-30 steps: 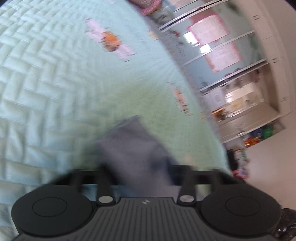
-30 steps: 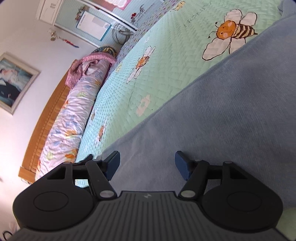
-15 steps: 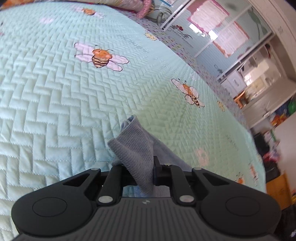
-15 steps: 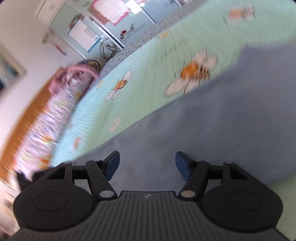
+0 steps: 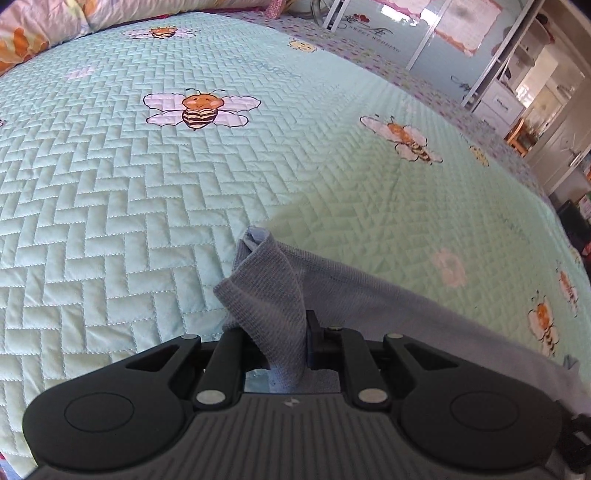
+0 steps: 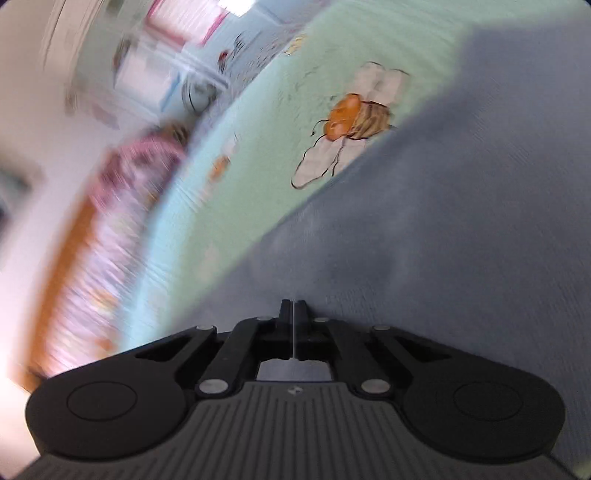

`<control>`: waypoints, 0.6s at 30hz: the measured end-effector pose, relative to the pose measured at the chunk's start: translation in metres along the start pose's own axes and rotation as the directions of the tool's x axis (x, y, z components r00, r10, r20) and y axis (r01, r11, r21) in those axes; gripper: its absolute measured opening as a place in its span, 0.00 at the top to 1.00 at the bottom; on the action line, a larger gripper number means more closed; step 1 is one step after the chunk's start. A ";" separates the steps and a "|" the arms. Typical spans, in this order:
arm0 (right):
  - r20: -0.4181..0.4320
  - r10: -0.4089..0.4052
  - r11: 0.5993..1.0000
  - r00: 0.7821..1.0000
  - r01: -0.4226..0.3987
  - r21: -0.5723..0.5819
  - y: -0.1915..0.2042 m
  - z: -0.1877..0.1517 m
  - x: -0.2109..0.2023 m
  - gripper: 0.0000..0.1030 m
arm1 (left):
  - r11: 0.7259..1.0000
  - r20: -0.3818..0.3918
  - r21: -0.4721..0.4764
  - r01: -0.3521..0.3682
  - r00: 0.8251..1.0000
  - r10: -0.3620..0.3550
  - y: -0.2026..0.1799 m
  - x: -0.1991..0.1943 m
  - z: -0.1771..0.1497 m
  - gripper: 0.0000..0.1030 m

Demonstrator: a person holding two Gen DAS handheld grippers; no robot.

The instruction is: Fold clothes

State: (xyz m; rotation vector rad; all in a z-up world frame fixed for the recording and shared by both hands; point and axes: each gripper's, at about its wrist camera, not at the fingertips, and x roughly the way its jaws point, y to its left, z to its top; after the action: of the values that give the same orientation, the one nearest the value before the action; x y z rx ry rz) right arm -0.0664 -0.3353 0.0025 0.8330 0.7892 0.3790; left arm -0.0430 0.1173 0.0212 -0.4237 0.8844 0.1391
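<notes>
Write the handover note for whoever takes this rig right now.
Left gripper: shut on a bunched corner of the blue-grey garment, lifted off the green bee quilt.
Right gripper: jaws closing over the spread garment; nothing visibly between them, so check the grip.
Done: one corner picked up.
Left: secure the right side, fold over, flatten.

The left wrist camera sits just behind its own jaws and looks down across the bed [image 5: 155, 206] toward the far glass doors [image 5: 436, 33], close above the quilt. The right wrist camera rides low and tilted over the grey garment [image 6: 461, 240], its picture smeared, facing the headboard [image 6: 70, 258] side. Both views share the bee-printed quilt, the grey cloth and the room's far end.
</notes>
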 end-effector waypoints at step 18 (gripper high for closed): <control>0.108 -0.092 0.992 0.990 0.100 -0.072 0.013 -0.011 -0.016 0.69 | 0.994 0.008 0.077 -0.073 0.997 0.072 -0.017 0.000 -0.003 0.87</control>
State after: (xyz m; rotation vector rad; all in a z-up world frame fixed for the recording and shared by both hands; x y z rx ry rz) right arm -0.0853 -0.3308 0.0161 0.7342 0.7103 0.2766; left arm -0.0405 0.1003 0.0248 -0.3191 0.8973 0.1722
